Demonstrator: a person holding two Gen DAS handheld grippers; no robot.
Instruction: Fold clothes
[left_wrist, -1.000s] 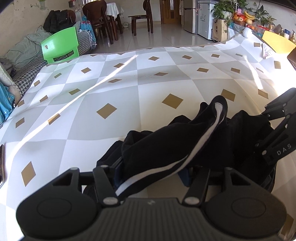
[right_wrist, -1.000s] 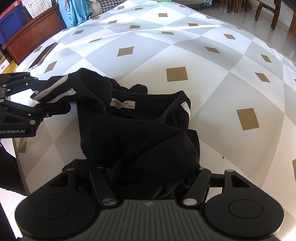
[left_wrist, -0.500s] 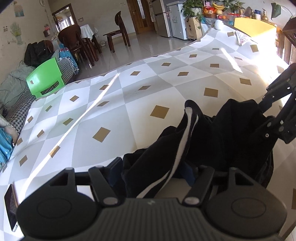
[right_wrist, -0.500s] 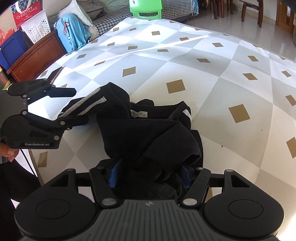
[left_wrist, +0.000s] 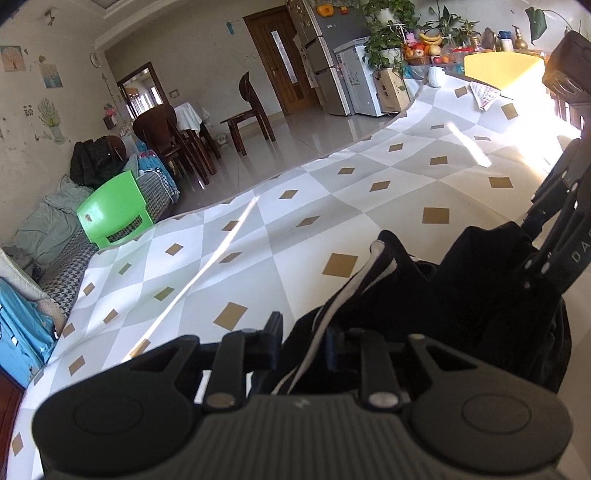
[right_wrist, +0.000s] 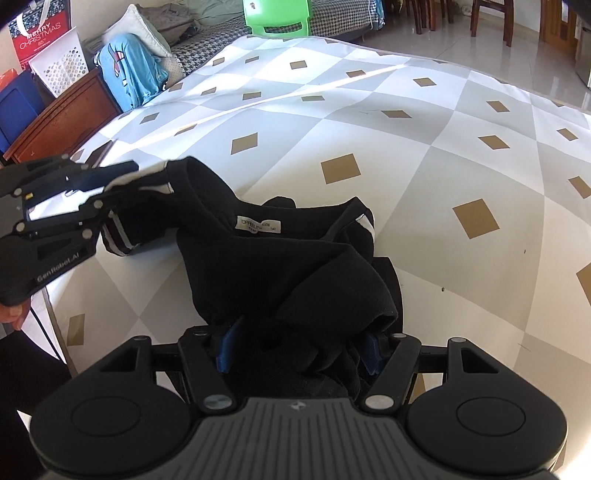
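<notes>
The left gripper (left_wrist: 303, 345) has just snapped closed: a moment ago its fingers stood apart around the striped edge of the black garment (right_wrist: 280, 266), and now they are pressed together on that edge, the white stripe (left_wrist: 364, 273) running straight down into the pinch. In the right wrist view the same gripper (right_wrist: 110, 184) shows from the side, clamped on the striped cuff or hem, which stretches away from the main bundle toward the left. The right gripper (right_wrist: 299, 347) has not changed its hold; its blue fingers (right_wrist: 229, 345) stand partly apart with a thick wad of the black cloth bunched between them, so it looks to be gripping a bulky fold rather than hanging free. The garment itself is still a crumpled heap at the near edge of the counter (right_wrist: 424, 155), which is covered in a white, grey and gold diamond cloth; its neck label (right_wrist: 258, 224) faces up near the middle of the pile. With both grippers now holding cloth, the likely step in hand is to lift and draw the two points apart so the piece opens flat, and folding proper has not begun. One risk: the right gripper seems to hold several layers, which may keep the garment from spreading cleanly.
</notes>
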